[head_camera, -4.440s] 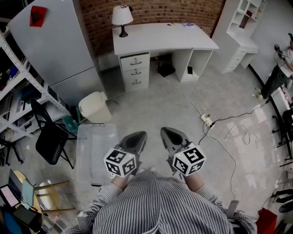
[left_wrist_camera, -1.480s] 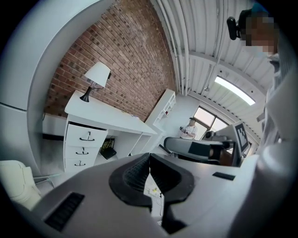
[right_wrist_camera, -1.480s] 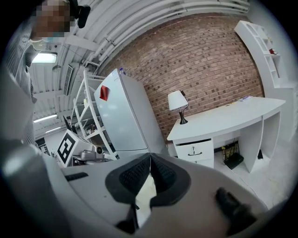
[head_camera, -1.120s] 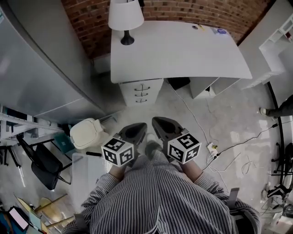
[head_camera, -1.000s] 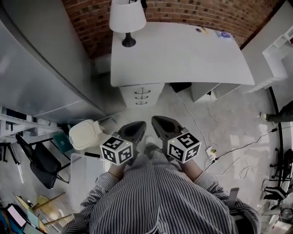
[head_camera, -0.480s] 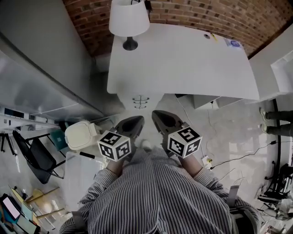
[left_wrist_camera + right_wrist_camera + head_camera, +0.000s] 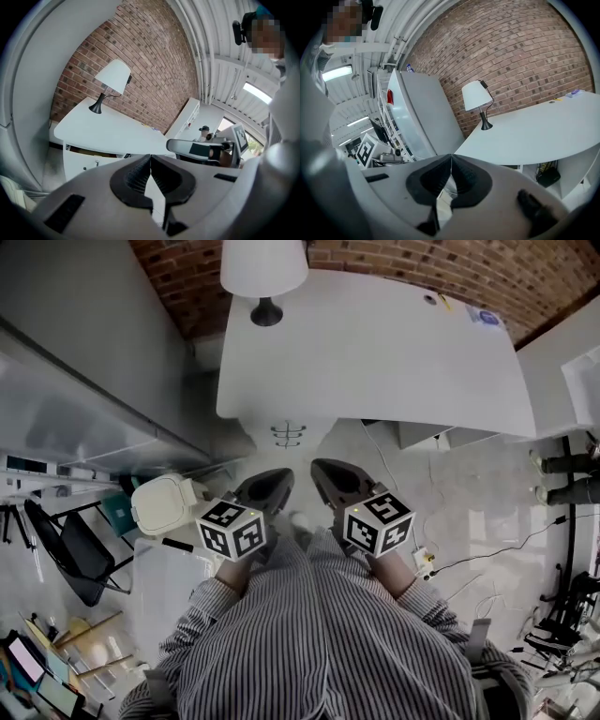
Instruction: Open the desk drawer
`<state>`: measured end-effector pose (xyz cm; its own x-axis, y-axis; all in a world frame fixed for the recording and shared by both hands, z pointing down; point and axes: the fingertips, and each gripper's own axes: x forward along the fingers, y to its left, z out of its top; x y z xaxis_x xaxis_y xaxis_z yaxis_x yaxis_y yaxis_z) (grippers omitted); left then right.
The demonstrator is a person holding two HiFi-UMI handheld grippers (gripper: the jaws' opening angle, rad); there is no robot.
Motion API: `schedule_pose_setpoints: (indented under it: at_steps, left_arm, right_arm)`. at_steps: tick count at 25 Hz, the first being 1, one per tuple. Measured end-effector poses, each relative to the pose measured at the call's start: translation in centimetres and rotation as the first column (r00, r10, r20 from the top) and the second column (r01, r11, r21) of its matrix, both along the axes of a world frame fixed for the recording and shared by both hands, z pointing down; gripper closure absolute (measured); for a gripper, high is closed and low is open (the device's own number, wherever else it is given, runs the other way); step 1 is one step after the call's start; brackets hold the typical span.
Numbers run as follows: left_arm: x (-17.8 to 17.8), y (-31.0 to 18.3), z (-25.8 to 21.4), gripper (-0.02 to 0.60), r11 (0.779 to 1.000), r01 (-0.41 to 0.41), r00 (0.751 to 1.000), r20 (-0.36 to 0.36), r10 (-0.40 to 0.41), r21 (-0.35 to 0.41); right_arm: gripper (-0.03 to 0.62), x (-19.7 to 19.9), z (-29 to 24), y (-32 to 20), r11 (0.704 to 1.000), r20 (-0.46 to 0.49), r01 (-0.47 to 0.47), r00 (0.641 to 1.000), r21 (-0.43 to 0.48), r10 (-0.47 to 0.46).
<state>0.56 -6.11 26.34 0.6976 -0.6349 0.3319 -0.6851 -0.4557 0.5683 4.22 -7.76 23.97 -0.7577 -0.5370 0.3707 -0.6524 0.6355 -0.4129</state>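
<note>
A white desk (image 7: 375, 343) stands against the brick wall, seen from above in the head view. Its stack of drawers (image 7: 289, 434) with dark handles peeks out under the desk's front left edge, all pushed in. My left gripper (image 7: 267, 491) and right gripper (image 7: 333, 479) are held side by side in front of the drawers, a short way off, both shut and empty. In the left gripper view the desk (image 7: 108, 133) and a drawer front (image 7: 82, 161) lie ahead above the shut jaws. In the right gripper view the desk top (image 7: 534, 136) fills the right.
A white lamp (image 7: 264, 268) stands on the desk's left end. A grey cabinet (image 7: 84, 352) rises at the left, a cream bin (image 7: 164, 505) and a black chair (image 7: 66, 554) beside it. Cables and a power strip (image 7: 424, 561) lie on the floor at the right.
The desk has come closer and now hides most of the drawer stack under its top. Both grippers have stayed side by side, shut, moving forward with the person.
</note>
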Motion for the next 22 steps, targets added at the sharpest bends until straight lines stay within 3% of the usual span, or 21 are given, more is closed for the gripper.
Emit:
schedule_pose_setpoints:
  at_steps: [16, 22]
  left_arm:
    - [-2.0, -0.8, -0.2, 0.568, 0.997, -0.06, 0.998, 0.0, 0.06, -0.042]
    - [-2.2, -0.6, 0.8, 0.568, 0.995, -0.054, 0.997, -0.058, 0.049, -0.08]
  right_arm:
    - [0.576, -1.0, 0.2, -0.3, 0.991, 0.039, -0.111, 0.993, -0.077, 0.115]
    - [0.577, -0.6, 1.7, -0.4, 0.987, 0.029, -0.11, 0.993, -0.117, 0.114]
